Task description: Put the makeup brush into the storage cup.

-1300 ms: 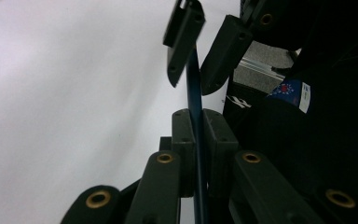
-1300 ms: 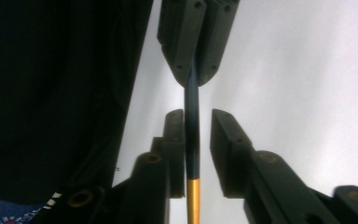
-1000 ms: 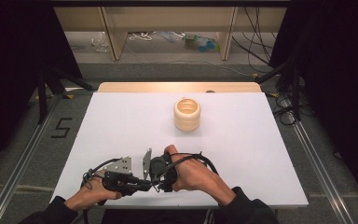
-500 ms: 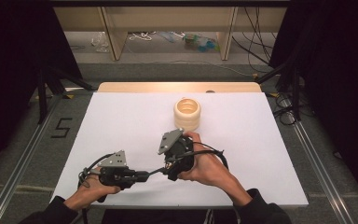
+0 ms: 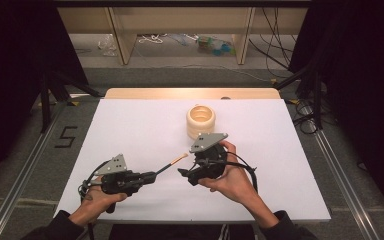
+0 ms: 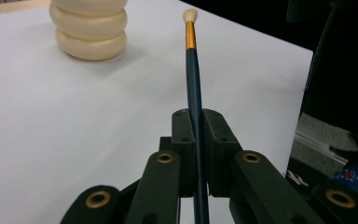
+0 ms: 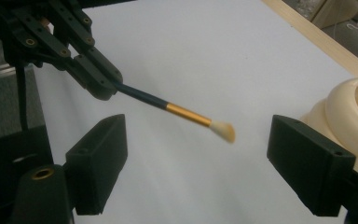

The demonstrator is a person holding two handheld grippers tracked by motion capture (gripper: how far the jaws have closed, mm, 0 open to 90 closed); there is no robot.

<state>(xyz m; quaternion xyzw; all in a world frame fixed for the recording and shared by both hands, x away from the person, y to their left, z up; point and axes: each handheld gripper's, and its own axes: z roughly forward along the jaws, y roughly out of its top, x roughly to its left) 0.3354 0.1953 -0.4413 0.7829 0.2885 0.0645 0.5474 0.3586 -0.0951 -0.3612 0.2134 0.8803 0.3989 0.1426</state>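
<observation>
— Seen from the high view, where is the brush, and who has it?

— The left gripper sits near the front edge of the white table, and the paintbrush sticks out of its jaws, slanting up and to the right over the tabletop. The right gripper is just beside the brush, its grey plate up, held in the person's right hand. Behind it, toward the far side, stands the cream ridged holder, apart from both grippers.

— Along the left gripper view, how do its jaws stand?

— Pressed together on the dark blue handle, which runs straight up between the two pads. Above it come a gold ferrule and the pale bristles. The cream holder shows at upper left, resting on the table and well clear of the brush tip.

— And in the right gripper view?

— Its two black jaws stand wide apart, and they have just been opening. The bristle tip hangs in the space between them, nearer the middle than either pad, touching neither. The tip looks a little blurred, so I cannot tell how high it is above the table. The left gripper shows at upper left, pinching the handle's far end. The holder's rim sits at the right edge, just behind the right-hand jaw
</observation>
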